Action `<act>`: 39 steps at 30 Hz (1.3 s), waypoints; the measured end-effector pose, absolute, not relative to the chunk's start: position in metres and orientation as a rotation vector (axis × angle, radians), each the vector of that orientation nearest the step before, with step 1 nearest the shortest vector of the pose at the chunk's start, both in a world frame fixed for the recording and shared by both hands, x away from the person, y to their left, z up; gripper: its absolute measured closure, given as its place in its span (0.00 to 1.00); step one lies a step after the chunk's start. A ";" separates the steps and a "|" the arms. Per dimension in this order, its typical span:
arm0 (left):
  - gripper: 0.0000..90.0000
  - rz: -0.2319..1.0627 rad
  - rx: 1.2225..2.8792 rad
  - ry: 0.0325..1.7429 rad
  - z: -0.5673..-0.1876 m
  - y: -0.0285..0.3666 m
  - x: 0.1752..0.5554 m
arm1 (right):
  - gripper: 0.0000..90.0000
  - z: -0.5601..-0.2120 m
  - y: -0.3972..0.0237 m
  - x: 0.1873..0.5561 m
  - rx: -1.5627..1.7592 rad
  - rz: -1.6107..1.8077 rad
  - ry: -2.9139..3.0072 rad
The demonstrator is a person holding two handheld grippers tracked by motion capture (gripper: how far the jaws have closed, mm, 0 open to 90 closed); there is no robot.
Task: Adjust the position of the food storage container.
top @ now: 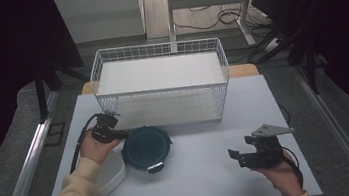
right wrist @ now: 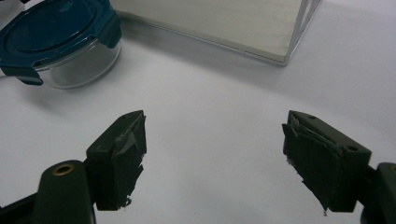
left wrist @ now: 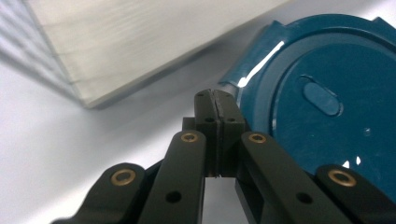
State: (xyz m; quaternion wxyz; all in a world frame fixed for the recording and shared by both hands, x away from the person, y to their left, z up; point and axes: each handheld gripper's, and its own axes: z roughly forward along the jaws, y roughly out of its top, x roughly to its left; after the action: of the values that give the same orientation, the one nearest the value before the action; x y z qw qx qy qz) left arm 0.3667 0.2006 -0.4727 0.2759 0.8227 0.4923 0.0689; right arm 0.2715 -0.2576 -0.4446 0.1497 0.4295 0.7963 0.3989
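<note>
The round glass container (top: 146, 149) with its teal clip-on lid (left wrist: 327, 98) sat on the tabletop (top: 206, 169) just in front of the wire basket (top: 160, 82) and beside a white dish (top: 109, 174). We judged it heavy, rigid, smooth and breakable, best taken across the lid rim or by a latch tab. Our left gripper (left wrist: 217, 105) had its jaws pressed together on nothing, tips right at the lid's edge, hand angled down over the dish. Our right gripper (right wrist: 215, 158) hung well apart, jaws spread wide, pointing at the container.
</note>
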 end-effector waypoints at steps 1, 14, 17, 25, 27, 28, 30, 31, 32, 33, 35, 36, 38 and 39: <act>1.00 0.188 2.209 1.331 -0.474 0.200 0.367 | 0.24 -0.445 -0.258 0.272 1.234 1.144 2.288; 1.00 0.230 2.246 1.331 -0.473 0.188 0.364 | 0.24 -0.447 -0.256 0.273 1.234 1.140 2.298; 1.00 0.226 2.252 1.315 -0.473 0.182 0.363 | 0.24 -0.448 -0.256 0.273 1.242 1.132 2.298; 1.00 0.220 2.305 1.246 -0.470 0.156 0.358 | 0.24 -0.448 -0.256 0.273 1.246 1.130 2.297; 1.00 0.220 2.317 1.232 -0.470 0.154 0.357 | 0.24 -0.448 -0.256 0.273 1.244 1.132 2.297; 1.00 0.214 2.329 1.217 -0.469 0.149 0.356 | 0.24 -0.449 -0.256 0.273 1.244 1.132 2.297; 1.00 0.215 2.312 1.217 -0.470 0.145 0.355 | 0.24 -0.449 -0.256 0.273 1.244 1.130 2.300; 1.00 0.213 2.311 1.212 -0.470 0.142 0.355 | 0.24 -0.449 -0.256 0.273 1.244 1.130 2.300; 1.00 0.211 2.325 1.197 -0.470 0.139 0.354 | 0.24 -0.449 -0.256 0.273 1.247 1.130 2.302; 1.00 0.208 2.330 1.188 -0.470 0.137 0.353 | 0.24 -0.450 -0.256 0.274 1.244 1.127 2.304; 1.00 0.204 2.338 1.170 -0.469 0.132 0.351 | 0.24 -0.450 -0.255 0.273 1.244 1.125 2.305; 1.00 0.205 2.345 1.164 -0.469 0.130 0.351 | 0.24 -0.450 -0.255 0.273 1.244 1.126 2.305; 1.00 0.202 2.348 1.151 -0.469 0.126 0.350 | 0.24 -0.450 -0.255 0.273 1.243 1.125 2.304; 1.00 0.199 2.337 1.155 -0.469 0.124 0.349 | 0.24 -0.450 -0.255 0.273 1.243 1.125 2.303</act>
State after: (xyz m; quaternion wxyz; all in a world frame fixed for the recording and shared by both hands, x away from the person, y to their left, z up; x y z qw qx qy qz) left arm 0.3488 0.1237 -0.4692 0.2604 0.8631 0.4264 0.0736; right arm 0.2733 -0.2552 -0.4497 0.1460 0.4316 0.7998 0.3908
